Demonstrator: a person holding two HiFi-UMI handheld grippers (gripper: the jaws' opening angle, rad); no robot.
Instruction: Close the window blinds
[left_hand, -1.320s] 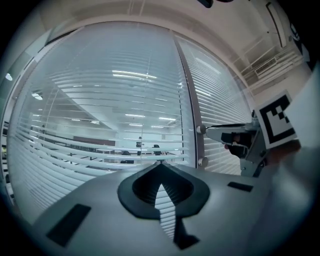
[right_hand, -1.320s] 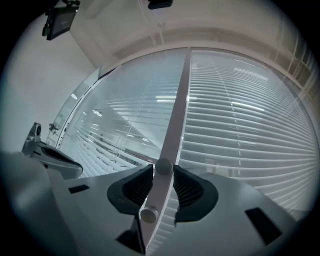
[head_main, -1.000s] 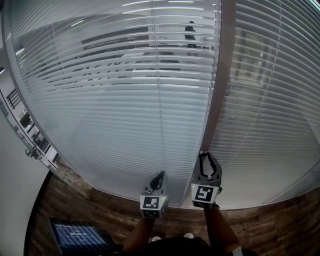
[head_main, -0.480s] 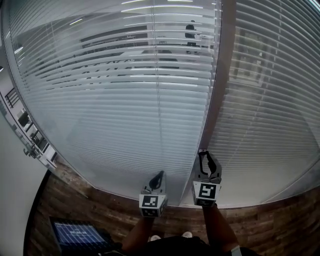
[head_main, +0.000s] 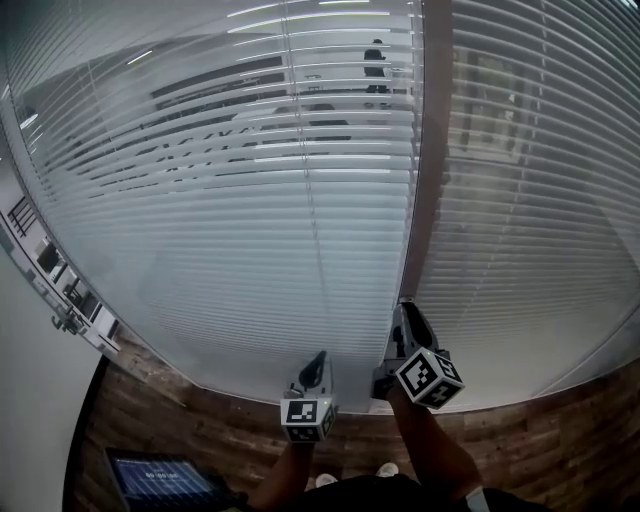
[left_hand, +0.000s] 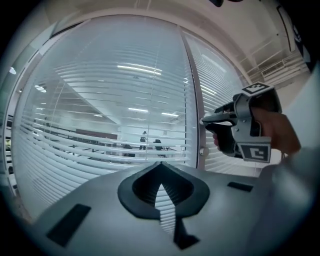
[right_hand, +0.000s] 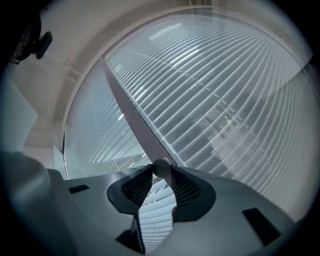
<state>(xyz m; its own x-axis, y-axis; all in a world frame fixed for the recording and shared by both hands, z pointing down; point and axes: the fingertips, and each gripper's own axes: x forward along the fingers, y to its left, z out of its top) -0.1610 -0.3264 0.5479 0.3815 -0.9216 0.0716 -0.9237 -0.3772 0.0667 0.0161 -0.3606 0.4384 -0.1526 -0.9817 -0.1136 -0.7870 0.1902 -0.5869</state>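
So, my right gripper (head_main: 405, 310) is clamped on the small round knob (right_hand: 161, 168) that sits on the upright frame post (head_main: 425, 200) between the two glazed panels. Its pads press on either side of the knob. My left gripper (head_main: 319, 358) hangs just beside it, pointing at the glass, its jaws closed together on nothing.

The window blinds (head_main: 250, 200) fill the left panel in front of me, and a second set (head_main: 540, 200) fills the panel to the right of the post.

I judge the job as only partly done. In the upper part of the left panel the slats are tilted enough that I can see through to the room beyond, with ceiling lights, furniture and a person (head_main: 376, 60) standing there. Lower down the slats read as an almost solid pale band. The right panel looks more closed, though a dim shape shows through it. What is left, I think, is more turning of the knob until those see-through strips vanish.

As for writing, I can read none. The marker cube (head_main: 430, 378) on each gripper carries only black-and-white square patterns. A lit screen (head_main: 160, 480) on the wooden floor (head_main: 200, 420) shows lines too small to make out.
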